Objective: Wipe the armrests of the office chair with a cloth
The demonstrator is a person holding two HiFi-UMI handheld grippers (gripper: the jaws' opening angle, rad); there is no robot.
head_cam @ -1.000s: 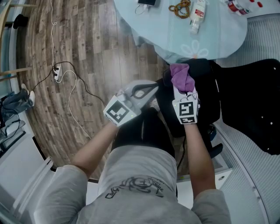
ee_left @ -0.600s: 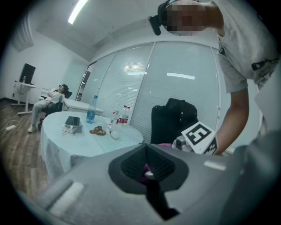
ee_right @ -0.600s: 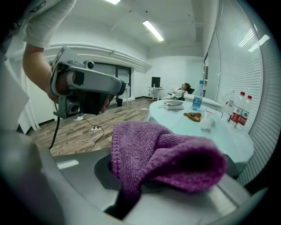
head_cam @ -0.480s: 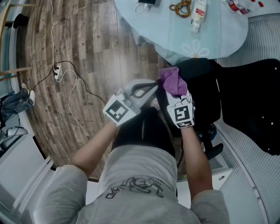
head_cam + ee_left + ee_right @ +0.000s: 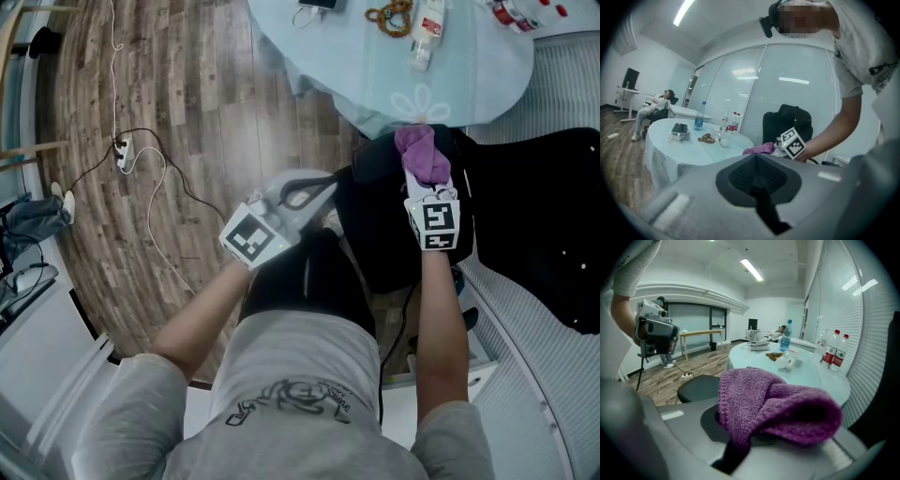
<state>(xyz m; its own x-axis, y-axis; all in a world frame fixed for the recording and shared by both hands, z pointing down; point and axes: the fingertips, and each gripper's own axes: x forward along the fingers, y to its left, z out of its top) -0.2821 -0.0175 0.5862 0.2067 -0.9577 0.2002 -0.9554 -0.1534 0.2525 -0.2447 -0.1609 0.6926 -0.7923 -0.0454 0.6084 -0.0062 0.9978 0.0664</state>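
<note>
The black office chair (image 5: pixel 403 234) stands in front of me, its backrest (image 5: pixel 539 234) to the right. A purple cloth (image 5: pixel 421 155) is bunched in my right gripper (image 5: pixel 424 183), which is shut on it over the chair's far edge near the table. In the right gripper view the cloth (image 5: pixel 773 404) covers the jaws of the right gripper (image 5: pixel 740 441), and a black padded armrest (image 5: pixel 699 386) lies just left of it. My left gripper (image 5: pixel 328 186) hovers left of the chair, shut with nothing in it. The left gripper (image 5: pixel 757 159) points toward the cloth (image 5: pixel 759 150).
A round table with a pale blue cover (image 5: pixel 375 66) sits just beyond the chair, carrying a phone, beads and a bottle (image 5: pixel 425 33). White cables (image 5: pixel 141 169) trail over the wooden floor at left. Slatted blinds (image 5: pixel 562 84) run along the right.
My right gripper has carried the cloth from the chair's left edge to the right and farther away. The left gripper has stayed where it was.
</note>
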